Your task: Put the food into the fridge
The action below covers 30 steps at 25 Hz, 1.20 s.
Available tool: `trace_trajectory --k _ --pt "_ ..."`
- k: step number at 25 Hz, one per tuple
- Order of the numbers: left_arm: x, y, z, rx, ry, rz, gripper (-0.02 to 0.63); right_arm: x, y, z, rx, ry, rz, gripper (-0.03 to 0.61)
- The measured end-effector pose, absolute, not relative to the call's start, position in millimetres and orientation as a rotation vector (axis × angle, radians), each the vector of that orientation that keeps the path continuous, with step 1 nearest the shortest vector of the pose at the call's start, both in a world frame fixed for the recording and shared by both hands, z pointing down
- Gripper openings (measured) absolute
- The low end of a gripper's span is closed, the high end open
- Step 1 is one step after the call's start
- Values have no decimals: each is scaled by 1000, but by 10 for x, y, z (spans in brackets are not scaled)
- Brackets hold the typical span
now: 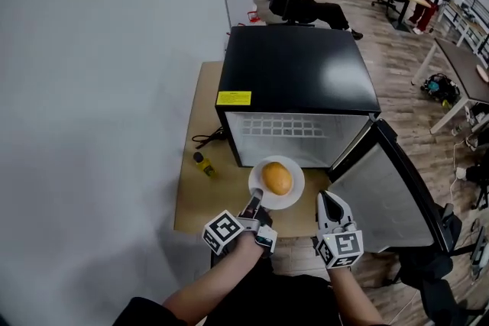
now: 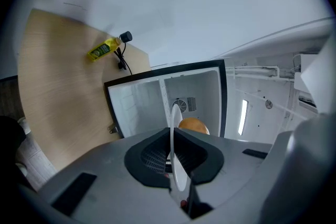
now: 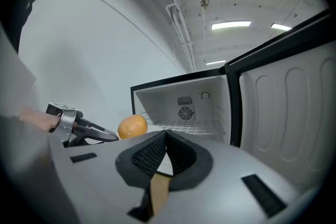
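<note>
**Plate held by one edge at the fridge mouth: the food could roll off.**
The left gripper (image 1: 256,200) is clamped on the near rim of the plate (image 1: 296,184) at lower centre of the head view. The food (image 1: 277,178) sits loose on the plate, just in front of the open fridge (image 1: 294,69). The right gripper (image 1: 328,204), jaws together and empty, hangs just right of the plate, beside the door (image 1: 382,187). Gripped at one edge only, the plate may sag or twist. A tilt, or a knock on the fridge's lower lip, would likely roll the round food onto the table (image 1: 200,202).
</note>
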<state>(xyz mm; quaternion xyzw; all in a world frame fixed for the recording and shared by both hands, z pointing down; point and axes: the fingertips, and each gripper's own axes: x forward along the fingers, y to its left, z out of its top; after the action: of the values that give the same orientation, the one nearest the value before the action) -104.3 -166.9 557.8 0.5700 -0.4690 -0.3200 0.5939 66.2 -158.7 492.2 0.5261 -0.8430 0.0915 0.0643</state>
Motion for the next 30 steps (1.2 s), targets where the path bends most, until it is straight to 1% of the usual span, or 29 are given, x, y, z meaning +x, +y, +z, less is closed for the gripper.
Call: trace_trajectory --k 10,17,30 --pt "-1200 -2422 5576 1359 -1073 -725 23 488 -1989 4935 1637 -2522 266 60" --pt "-1086 -2833 5601 1377 -1101 -738 23 516 -2267 4968 1607 -2566 257 60" --pt "-1077 -3433 5772 1332 -1144 -735 23 629 -2774 5050 1584 -2569 287 60"
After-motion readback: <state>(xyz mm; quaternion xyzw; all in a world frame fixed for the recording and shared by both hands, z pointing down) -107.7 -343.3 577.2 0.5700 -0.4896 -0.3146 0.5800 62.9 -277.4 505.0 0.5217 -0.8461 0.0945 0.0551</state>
